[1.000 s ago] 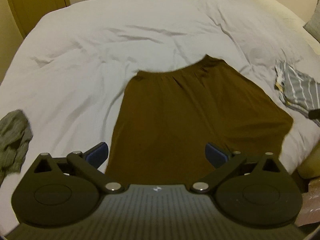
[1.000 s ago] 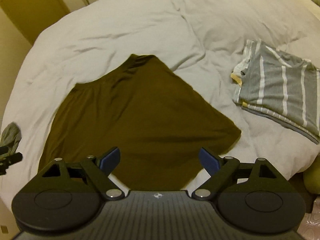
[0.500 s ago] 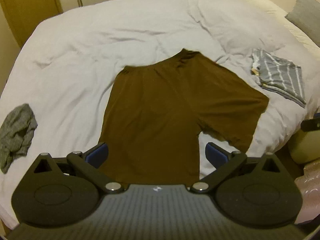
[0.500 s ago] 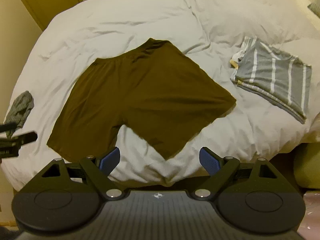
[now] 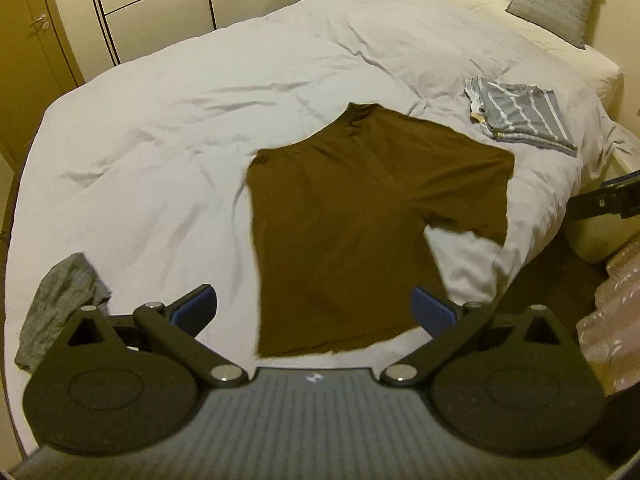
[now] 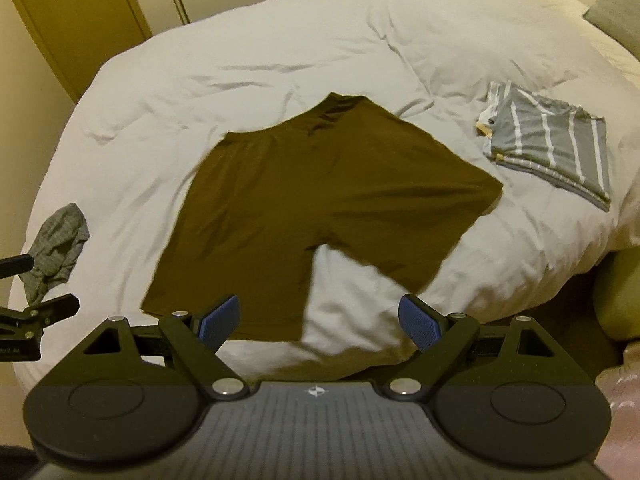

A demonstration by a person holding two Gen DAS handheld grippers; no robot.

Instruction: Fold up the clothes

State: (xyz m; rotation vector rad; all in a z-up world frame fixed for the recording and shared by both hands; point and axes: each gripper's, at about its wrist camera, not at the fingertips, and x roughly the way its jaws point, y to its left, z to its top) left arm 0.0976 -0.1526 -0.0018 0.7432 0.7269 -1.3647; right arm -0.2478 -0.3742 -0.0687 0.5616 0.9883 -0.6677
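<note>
Brown shorts lie spread flat on the white duvet, waistband far, both legs pointing toward me. My left gripper hovers open above the hem of the left leg, nothing between its blue pads. My right gripper is open too, held above the bare duvet between the two legs near the bed's front edge. Neither gripper touches the cloth.
A folded grey striped garment rests right of the shorts. A crumpled grey piece lies at the left bed edge. A grey pillow and wardrobe doors stand beyond. The bed drops off to the right.
Both grippers have pulled back and up from the shorts, so the whole garment and more of the bed now show. Both stay open.
</note>
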